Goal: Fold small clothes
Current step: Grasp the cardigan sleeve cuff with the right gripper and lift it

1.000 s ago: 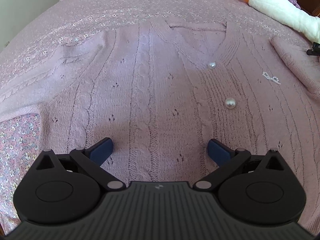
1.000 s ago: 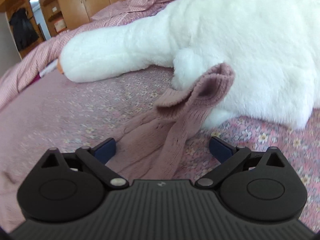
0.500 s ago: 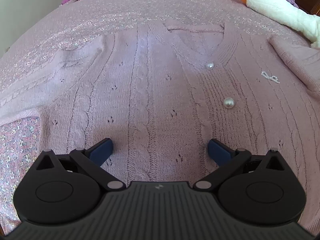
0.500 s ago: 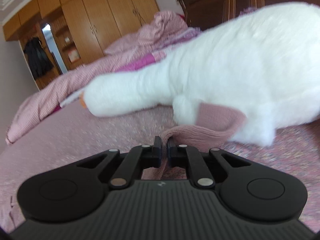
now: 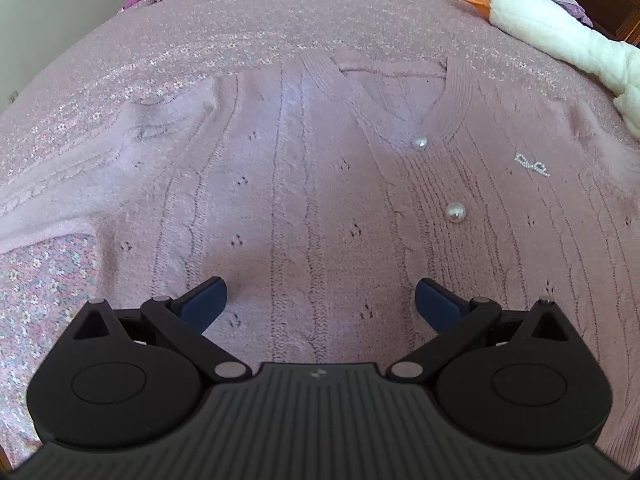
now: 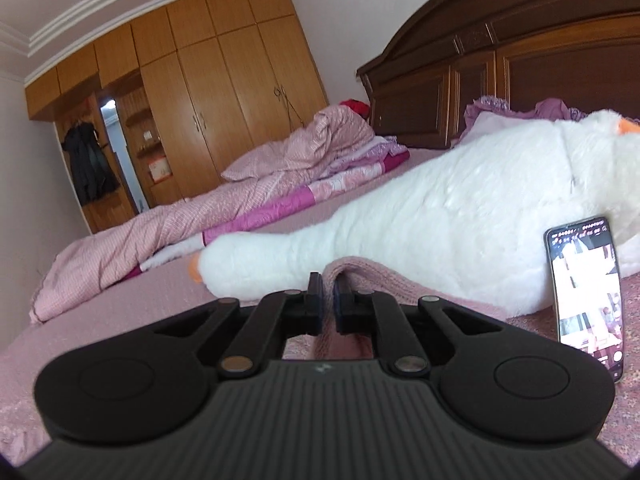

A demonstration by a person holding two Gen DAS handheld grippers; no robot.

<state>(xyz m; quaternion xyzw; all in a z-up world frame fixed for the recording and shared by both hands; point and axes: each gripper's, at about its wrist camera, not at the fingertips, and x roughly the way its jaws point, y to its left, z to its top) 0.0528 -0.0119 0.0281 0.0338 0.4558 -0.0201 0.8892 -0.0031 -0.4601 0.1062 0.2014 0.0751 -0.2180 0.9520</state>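
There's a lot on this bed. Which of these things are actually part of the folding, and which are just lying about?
Part of the folding:
- pink cardigan, spread flat on the bed
- its sleeve, pinched in the right gripper
- left gripper, open above the cardigan

Just lying about:
- white plush goose
- phone propped against the goose
- bunched pink quilt

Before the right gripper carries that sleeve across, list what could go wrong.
1. The right gripper pinches only the edge of the sleeve; the knit could slip out mid-fold.
2. The sleeve lies against the plush goose, and the phone leans on it; a snag could topple the phone.
3. The left gripper hovers open over the cardigan, pinning nothing, so the body may drag and wrinkle.
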